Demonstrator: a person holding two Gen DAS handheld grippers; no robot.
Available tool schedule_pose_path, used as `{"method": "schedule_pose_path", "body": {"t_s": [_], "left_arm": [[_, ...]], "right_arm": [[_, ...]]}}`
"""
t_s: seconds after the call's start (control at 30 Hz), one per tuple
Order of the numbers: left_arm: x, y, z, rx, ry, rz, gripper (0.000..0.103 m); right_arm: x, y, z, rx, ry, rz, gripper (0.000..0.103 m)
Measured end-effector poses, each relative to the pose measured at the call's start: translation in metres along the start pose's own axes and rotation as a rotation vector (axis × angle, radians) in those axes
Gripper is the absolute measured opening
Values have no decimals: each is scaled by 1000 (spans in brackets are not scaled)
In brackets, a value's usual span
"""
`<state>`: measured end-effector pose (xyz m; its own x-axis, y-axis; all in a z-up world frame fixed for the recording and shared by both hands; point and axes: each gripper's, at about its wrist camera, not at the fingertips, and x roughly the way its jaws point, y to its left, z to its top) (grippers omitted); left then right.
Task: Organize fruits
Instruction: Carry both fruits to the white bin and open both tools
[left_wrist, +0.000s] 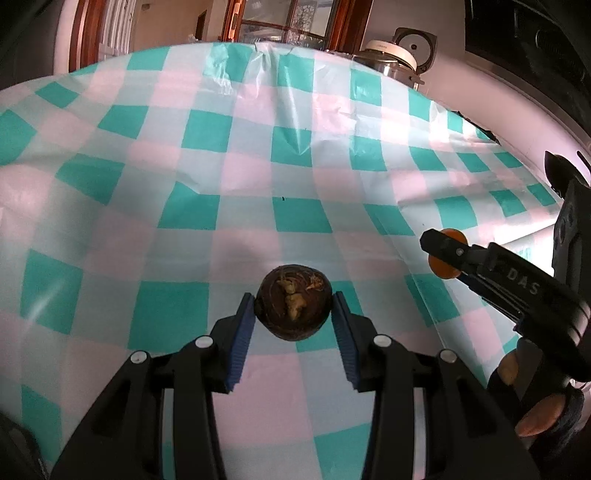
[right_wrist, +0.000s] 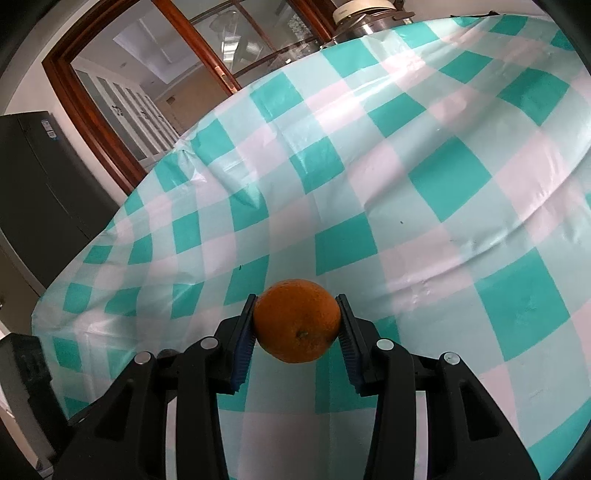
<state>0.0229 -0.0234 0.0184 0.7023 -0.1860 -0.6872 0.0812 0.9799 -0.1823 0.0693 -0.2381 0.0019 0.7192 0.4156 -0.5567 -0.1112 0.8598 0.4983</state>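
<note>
Teal-and-white checks fill both views, a shiny tablecloth (left_wrist: 295, 155) rumpled into ridges across the table. Up front on the left wrist camera, the left gripper (left_wrist: 294, 311) has a dark brown round fruit (left_wrist: 293, 302) sitting between its blue-padded fingers (left_wrist: 242, 332); the left pad is touching its side, while a thin sliver of cloth shows between the fruit and the right pad, so I cannot tell whether it is truly clamped. Off to the right of that view, the right gripper (left_wrist: 443, 258) reaches in above the cloth with an orange (left_wrist: 445, 271) peeking out on either side of its finger. Switch to the right wrist camera and there it is: the right gripper (right_wrist: 296, 322) closed firmly on the orange (right_wrist: 296, 320), both pads pressed into the peel, the fruit held over the checks. At the far table edge stands a steel cooker with a white lid (left_wrist: 388, 59).
</note>
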Motion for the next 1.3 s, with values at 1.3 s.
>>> {"method": "schedule_pose_path", "body": {"t_s": [1.3], "left_arm": [[-144,-315,-245,840,184,-418,43]], "right_arm": [[-391,-171,-256,167,-105,-554,42]]}}
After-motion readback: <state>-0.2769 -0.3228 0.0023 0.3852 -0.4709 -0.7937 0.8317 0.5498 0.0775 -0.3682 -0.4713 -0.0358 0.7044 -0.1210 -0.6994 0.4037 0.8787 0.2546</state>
